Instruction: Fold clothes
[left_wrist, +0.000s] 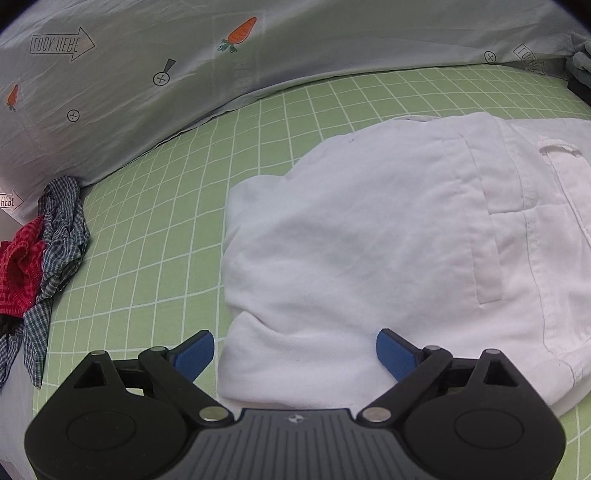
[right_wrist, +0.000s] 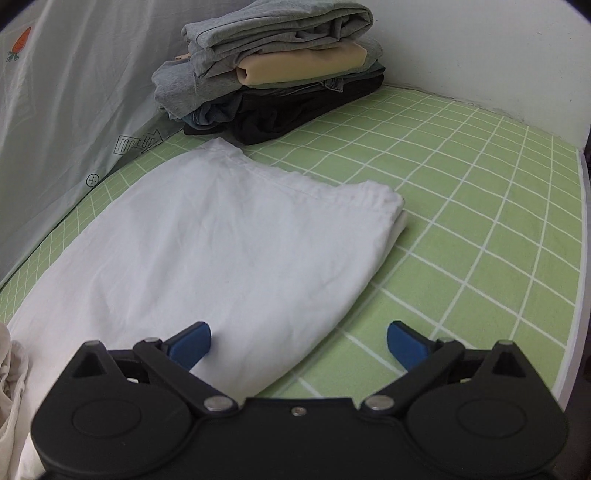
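Note:
White trousers (left_wrist: 388, 236) lie flat on a green checked sheet (left_wrist: 155, 236), folded lengthwise, with the waistband and a back pocket to the right in the left wrist view. My left gripper (left_wrist: 295, 350) hovers open over their near left edge, blue pads spread wide, nothing between them. In the right wrist view the white trousers (right_wrist: 207, 251) stretch away toward their hem end. My right gripper (right_wrist: 299, 343) is open above their near right edge, one pad over the cloth, the other over the sheet.
A crumpled pile of blue checked cloth (left_wrist: 59, 236) and red cloth (left_wrist: 18, 266) lies at the left. A stack of folded clothes (right_wrist: 273, 74) stands in the far corner. A printed grey curtain (left_wrist: 147, 74) runs along the back; the bed's edge (right_wrist: 580, 258) is on the right.

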